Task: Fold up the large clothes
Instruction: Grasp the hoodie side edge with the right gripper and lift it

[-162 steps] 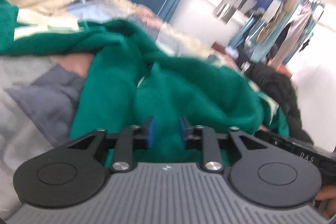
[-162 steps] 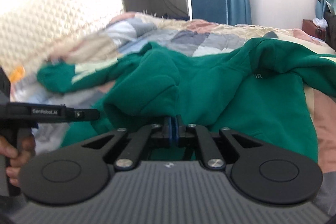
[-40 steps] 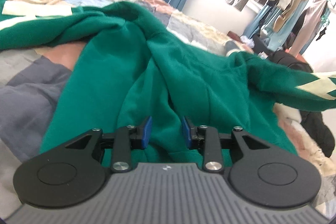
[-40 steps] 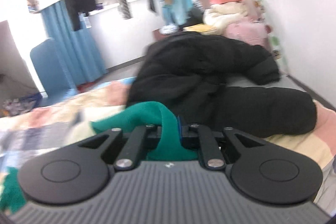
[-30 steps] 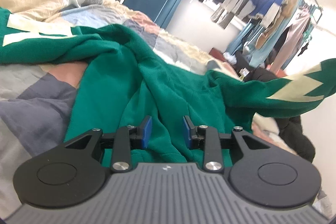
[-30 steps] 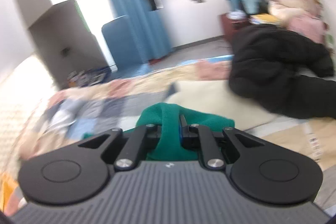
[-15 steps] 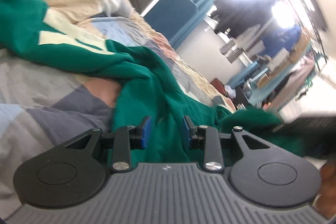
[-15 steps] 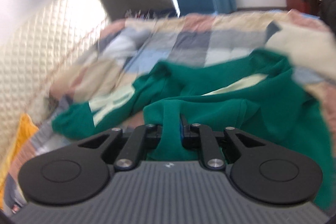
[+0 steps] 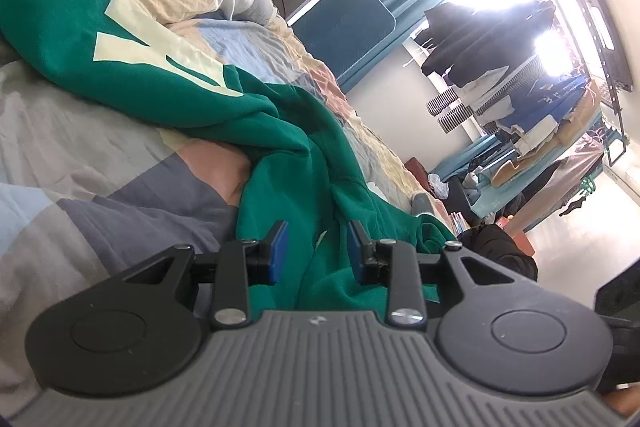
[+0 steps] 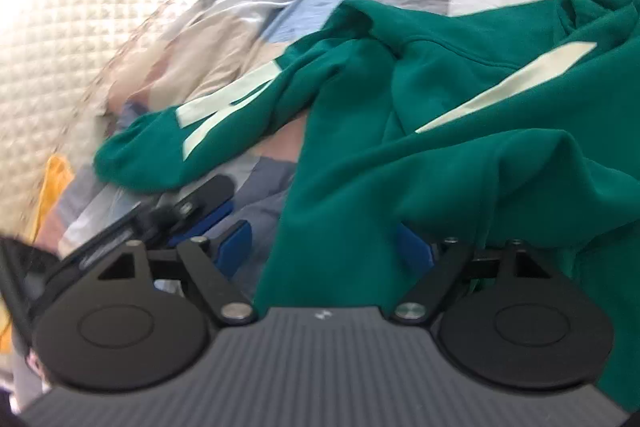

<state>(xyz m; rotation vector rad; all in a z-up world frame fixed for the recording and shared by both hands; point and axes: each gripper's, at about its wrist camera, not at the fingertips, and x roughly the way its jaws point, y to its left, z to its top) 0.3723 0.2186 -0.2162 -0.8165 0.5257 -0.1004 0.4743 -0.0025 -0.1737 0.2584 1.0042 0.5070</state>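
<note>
A green sweatshirt (image 9: 280, 115) with cream stripes lies rumpled on the bed. One striped sleeve (image 10: 180, 147) stretches toward the headboard; the other striped sleeve (image 10: 500, 87) lies across the body. My right gripper (image 10: 324, 247) hangs low over the sweatshirt's near edge. Its jaws are opening wide, with a green fold (image 10: 340, 227) loose between the blue pads, which do not press it. My left gripper (image 9: 318, 251) is partly open at the hem, pads apart, green cloth lying under and between them ungripped. The left gripper (image 10: 200, 215) also shows in the right wrist view, close beside.
A patchwork quilt (image 9: 80, 155) covers the bed, with a quilted headboard (image 10: 60, 47) behind and a yellow item (image 10: 52, 179) at its foot. Beyond the bed stand a blue chair (image 9: 344, 23) and a crowded clothes rack (image 9: 520, 115). A black jacket (image 9: 496, 247) lies past the sweatshirt.
The right gripper swung from the black jacket side over the sweatshirt, carrying the green sleeve down, then its jaws sprang apart and released it. The left gripper shifted sideways and rolled.
</note>
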